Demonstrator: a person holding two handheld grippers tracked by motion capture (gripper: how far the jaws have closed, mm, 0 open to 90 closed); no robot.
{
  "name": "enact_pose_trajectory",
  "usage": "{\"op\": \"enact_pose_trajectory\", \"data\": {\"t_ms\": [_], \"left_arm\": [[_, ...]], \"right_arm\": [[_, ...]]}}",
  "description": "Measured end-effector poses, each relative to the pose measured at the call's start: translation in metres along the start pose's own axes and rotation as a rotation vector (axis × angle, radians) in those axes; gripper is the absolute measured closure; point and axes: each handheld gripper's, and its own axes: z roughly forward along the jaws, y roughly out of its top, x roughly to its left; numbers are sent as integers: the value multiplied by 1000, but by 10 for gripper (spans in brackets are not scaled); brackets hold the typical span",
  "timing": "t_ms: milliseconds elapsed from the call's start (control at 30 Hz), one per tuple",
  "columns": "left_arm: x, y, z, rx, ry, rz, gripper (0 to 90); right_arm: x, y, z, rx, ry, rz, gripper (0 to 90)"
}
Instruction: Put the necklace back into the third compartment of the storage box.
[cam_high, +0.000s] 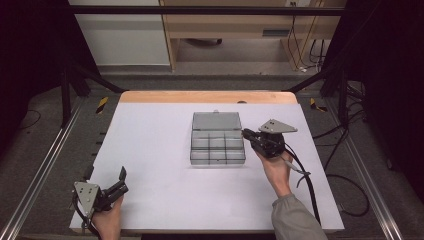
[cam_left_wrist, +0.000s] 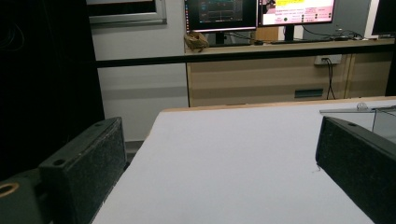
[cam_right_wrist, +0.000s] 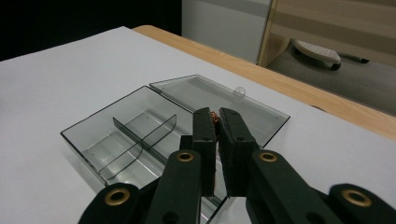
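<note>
Small coppery thing (cam_right_wrist: 214, 119) pinched between right gripper (cam_right_wrist: 215, 122) jaws, above compartment box (cam_right_wrist: 116, 135)

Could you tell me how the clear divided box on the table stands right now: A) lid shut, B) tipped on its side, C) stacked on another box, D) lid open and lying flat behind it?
D: the box sits upright with its lid folded back flat on the table.

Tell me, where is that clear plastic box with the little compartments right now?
In the high view the clear compartment box sits open mid-table, slightly right of centre, with the right gripper at its right edge.
</note>
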Motion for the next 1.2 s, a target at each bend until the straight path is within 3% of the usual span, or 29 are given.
{"op": "enact_pose_trajectory", "data": {"t_ms": [467,1200], "left_arm": [[0,0,0,0,0,0,18],[0,0,0,0,0,1,18]], "right_arm": [[2,-6,29,19,29,-2,857],[0,-15,55,48,38,13,857]]}}
